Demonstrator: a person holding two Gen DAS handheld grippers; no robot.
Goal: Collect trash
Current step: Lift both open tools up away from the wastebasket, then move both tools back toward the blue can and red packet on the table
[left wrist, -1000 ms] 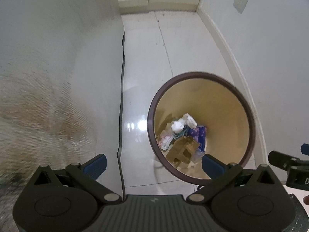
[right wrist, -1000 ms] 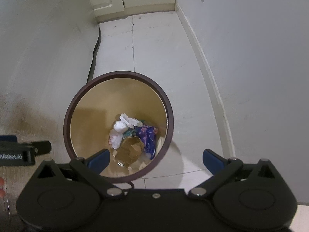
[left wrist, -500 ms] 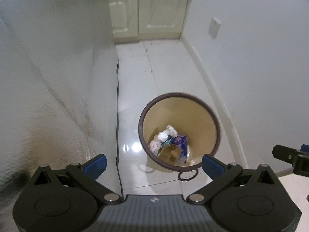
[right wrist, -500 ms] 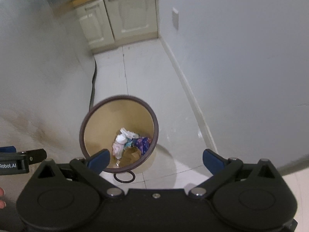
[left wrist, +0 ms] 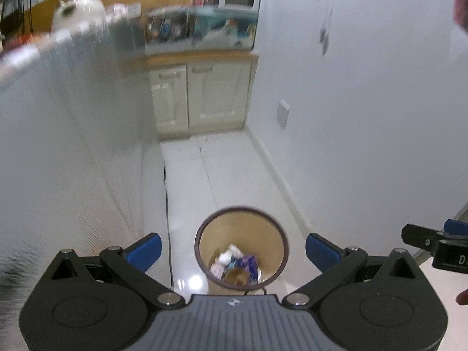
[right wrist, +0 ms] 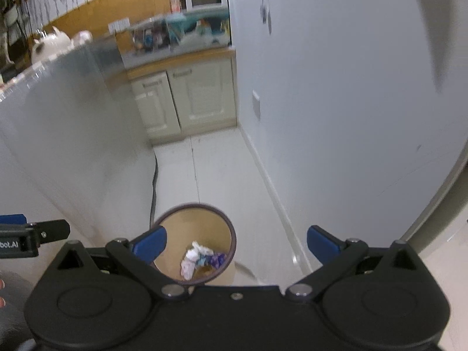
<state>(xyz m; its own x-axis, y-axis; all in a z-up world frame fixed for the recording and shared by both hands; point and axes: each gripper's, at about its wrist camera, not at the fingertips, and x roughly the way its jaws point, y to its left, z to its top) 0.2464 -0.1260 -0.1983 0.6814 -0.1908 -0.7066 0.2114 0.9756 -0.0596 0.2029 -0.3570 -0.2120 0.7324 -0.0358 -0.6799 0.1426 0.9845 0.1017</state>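
White tiled floor [left wrist: 234, 161] holds brown trash bin [left wrist: 264, 234] with crumpled wrappers [right wrist: 201, 259], maybe paper; left tongs [left wrist: 232, 248] and right tongs [right wrist: 235, 244] both spread, empty.

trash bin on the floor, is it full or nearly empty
Nearly empty. The trash bin stands upright and open, its tan inner wall bare most of the way down, with only a small pile of crumpled trash at the bottom.

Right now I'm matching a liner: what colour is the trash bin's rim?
Dark brown, around a tan inside; the bin's rim shows best in the left wrist view.
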